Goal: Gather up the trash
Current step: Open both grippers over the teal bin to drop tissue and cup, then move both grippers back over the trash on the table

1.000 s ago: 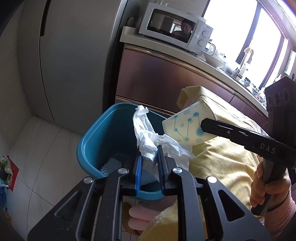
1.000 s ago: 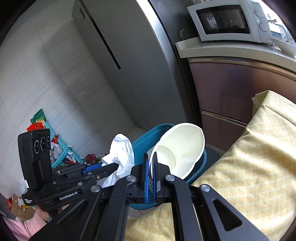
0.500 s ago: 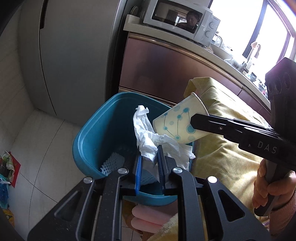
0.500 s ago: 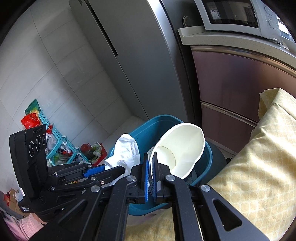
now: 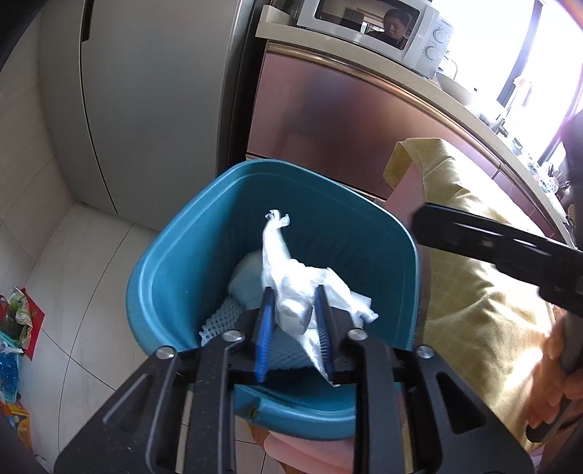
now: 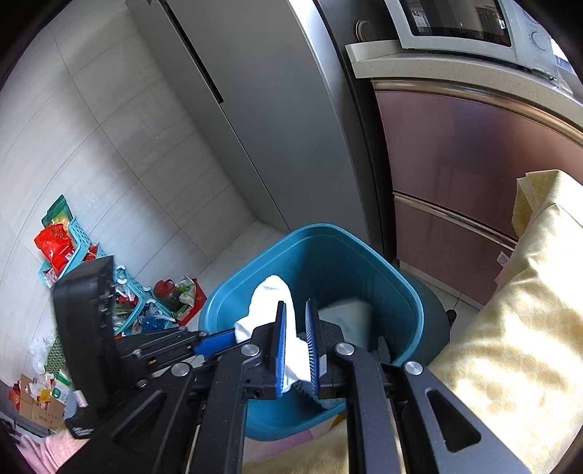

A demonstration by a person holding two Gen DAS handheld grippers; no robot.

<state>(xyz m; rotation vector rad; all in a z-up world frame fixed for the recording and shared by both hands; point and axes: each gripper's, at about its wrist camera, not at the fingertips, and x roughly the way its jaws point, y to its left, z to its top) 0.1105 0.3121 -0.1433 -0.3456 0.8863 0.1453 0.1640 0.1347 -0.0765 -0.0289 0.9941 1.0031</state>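
Note:
A teal bin [image 5: 204, 204] stands on the floor beside a yellow-covered table. My left gripper [image 5: 293, 295] hangs over the bin's mouth. A crumpled white tissue [image 5: 288, 277] stands upright between its blue pads, which still touch it while the jaws are opening. The right wrist view shows the same tissue [image 6: 267, 299] and bin [image 6: 400, 284]. My right gripper [image 6: 296, 306] is over the bin too, its jaws opening with nothing between them. The paper cup [image 6: 349, 317] lies pale inside the bin [image 5: 244, 284], beside white foam netting [image 5: 218, 321].
A grey fridge [image 5: 153, 109] and a brown cabinet [image 5: 346, 127] with a microwave [image 5: 364, 22] stand behind the bin. The yellow tablecloth [image 5: 473, 310] borders it on the right. Baskets and loose packaging [image 6: 73, 255] clutter the floor at left. A hand [image 5: 561, 350] grips the right tool.
The paper cup has left the right gripper and dropped into the bin, and those jaws have parted. The left gripper has sunk closer to the bin with the tissue.

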